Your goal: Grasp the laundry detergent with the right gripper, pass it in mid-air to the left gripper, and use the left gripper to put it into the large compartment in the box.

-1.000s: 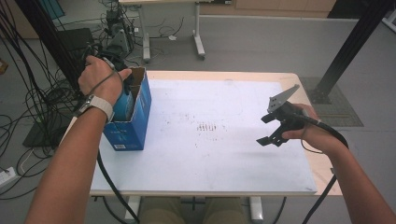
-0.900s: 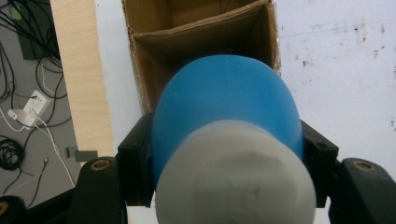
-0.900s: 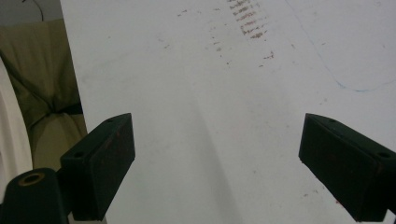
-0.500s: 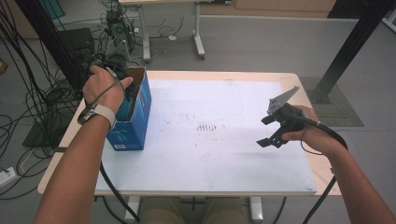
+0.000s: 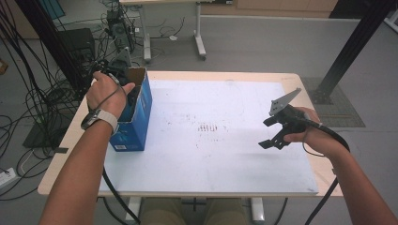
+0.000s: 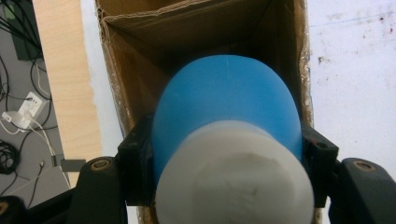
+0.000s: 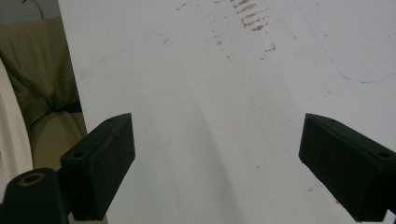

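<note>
At about nine o'clock on the surface (image 5: pixel 225 154), the left gripper (image 6: pixel 226 154) clamps a blue bottle (image 6: pixel 226 102) with a white cap (image 6: pixel 233 182) inside the open cardboard box (image 5: pixel 136 117). At three o'clock, the right gripper (image 7: pixel 217 163) hovers, jaws wide apart and empty.

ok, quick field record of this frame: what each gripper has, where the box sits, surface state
left gripper: shut on blue bottle, white cap toward the camera, bottle over the open top of the box
box: blue cardboard, top open, standing at the table's left side
right gripper: open, nothing between the jaws, held above the white board
white board: scuffed, brownish marks near the middle
table: light wood
</note>
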A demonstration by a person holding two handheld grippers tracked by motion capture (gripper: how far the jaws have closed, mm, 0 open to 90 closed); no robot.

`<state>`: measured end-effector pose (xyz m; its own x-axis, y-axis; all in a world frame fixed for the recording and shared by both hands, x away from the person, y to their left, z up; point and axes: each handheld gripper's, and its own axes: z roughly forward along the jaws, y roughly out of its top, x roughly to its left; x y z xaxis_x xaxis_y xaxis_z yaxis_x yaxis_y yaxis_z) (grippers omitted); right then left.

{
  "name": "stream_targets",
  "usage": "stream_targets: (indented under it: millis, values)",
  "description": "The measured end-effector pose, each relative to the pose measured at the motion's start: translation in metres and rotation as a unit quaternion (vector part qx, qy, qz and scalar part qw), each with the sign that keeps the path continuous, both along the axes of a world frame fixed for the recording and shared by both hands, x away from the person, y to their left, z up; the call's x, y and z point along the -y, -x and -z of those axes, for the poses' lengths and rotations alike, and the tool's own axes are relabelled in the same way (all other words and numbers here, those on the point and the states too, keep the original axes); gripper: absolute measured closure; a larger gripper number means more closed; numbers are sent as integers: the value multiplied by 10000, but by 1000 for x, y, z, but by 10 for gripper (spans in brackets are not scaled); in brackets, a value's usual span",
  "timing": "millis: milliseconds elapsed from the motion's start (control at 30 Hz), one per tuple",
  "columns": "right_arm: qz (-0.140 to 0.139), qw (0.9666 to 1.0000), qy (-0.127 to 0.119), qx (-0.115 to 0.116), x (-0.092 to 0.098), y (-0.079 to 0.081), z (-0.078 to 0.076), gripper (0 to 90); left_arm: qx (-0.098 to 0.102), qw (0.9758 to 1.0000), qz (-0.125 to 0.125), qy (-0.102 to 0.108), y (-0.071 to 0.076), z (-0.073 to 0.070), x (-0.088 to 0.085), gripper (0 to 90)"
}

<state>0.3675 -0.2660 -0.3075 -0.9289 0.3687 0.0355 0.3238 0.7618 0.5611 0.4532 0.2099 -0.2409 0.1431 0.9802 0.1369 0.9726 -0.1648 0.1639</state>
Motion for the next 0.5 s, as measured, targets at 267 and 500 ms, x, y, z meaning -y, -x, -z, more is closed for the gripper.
stream_targets:
  millis: [267,500]
  values:
    - [16,10000,6,-27,1,1,2,106,-44,10000,-3,14,0,11,0,373]
    - [25,10000,8,-49,2,2,3,106,-90,10000,-14,-14,0,18,-2,373]
